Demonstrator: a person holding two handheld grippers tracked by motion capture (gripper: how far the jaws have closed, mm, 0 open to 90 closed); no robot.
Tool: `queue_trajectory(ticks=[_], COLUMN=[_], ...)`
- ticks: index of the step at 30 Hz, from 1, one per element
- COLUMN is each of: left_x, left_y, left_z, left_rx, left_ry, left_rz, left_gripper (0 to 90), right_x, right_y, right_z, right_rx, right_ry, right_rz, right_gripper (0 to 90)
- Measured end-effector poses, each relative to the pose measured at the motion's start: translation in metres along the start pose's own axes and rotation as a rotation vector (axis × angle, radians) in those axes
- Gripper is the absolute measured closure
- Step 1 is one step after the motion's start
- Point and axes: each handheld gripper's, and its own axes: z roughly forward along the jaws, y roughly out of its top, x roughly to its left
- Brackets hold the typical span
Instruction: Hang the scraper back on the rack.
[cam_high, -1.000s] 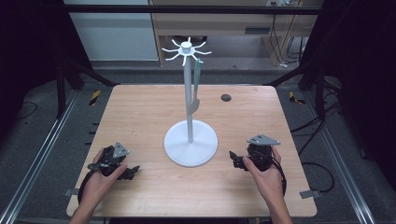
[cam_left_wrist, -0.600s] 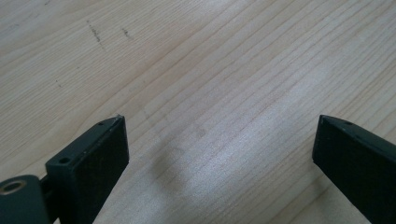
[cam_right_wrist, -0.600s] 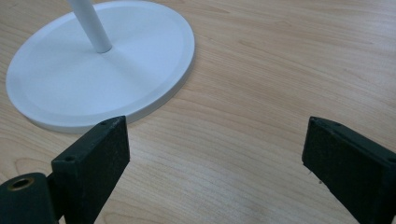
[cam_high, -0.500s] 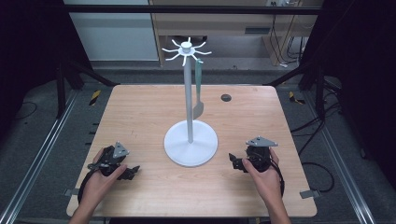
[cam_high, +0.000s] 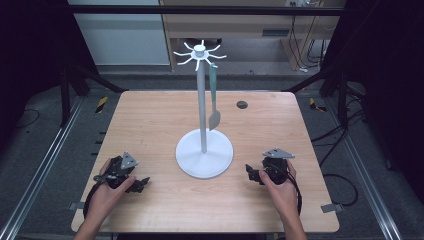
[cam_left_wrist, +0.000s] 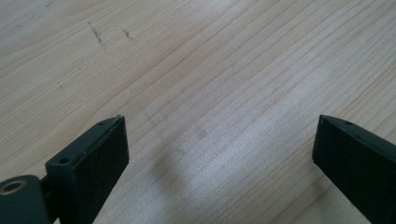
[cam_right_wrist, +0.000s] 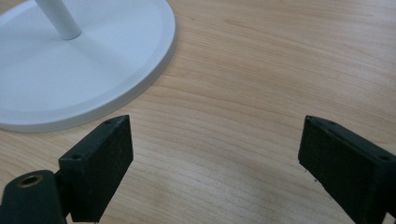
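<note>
Open tabletop on both sides, with one tall stand in the middle.

I see bare wood ahead of my left gripper (cam_high: 141, 183) and between its spread jaws; the table's (cam_high: 150, 120) left half is free right to the far edge. The white stand (cam_high: 204, 152) blocks the centre: its round base lies just beside my right gripper (cam_high: 249, 173), its pole rises high, and a green spatula (cam_high: 214, 100) hangs beside the pole. A small dark disc (cam_high: 242, 104) sits on the far right, well apart.
</note>
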Motion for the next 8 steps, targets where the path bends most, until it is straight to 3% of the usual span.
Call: queue_trajectory(ticks=[2,4,8], left_x=[0.0003,0.0,-0.0002], left_y=[0.0004,0.0006,0.0009], left_z=[-0.0002,-0.0007,-0.0005], left_rx=[-0.004,-0.009,-0.01], left_ry=[0.001,0.002,0.001], left_rz=[0.001,0.0,-0.003], left_gripper=[3.4,3.4,3.4], right_x=[-0.0017,-0.0026,-0.0001], right_y=[-0.0025,-0.0047,-0.0057], right_z=[0.0029,0.0045,0.0058], right_rx=[0.006,0.011,0.021], right_ry=[-0.021,-0.005,-0.02], right_rz=[-0.002,0.01,-0.017], right_gripper=[12.1,12.4,12.3])
